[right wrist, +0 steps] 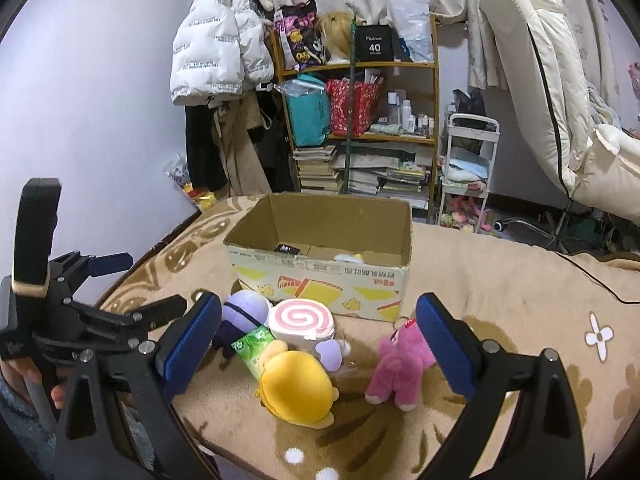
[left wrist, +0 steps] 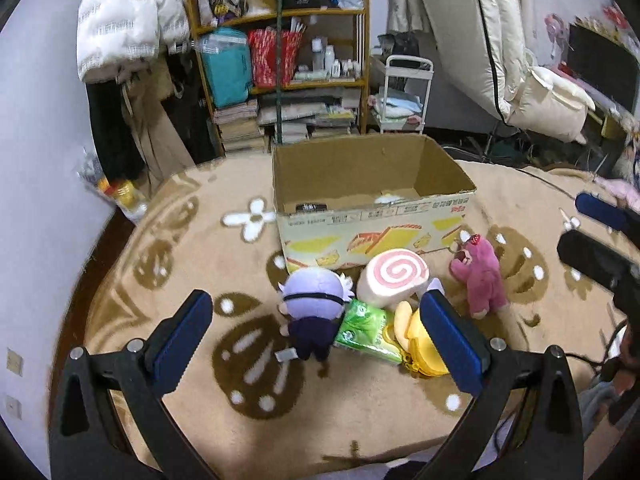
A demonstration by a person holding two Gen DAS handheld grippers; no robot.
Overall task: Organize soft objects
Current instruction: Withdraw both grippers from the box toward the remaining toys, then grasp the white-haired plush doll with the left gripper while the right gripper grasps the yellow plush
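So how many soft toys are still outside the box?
5: purple-headed doll, swirl roll, yellow plush, small lilac plush, pink bear, all before the box. Others may be hidden.

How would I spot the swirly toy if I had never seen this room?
Find the open cardboard box on the tan blanket. Against its front wall, among the toys, lies a white roll cushion. Only it shows a pink spiral on its round face.
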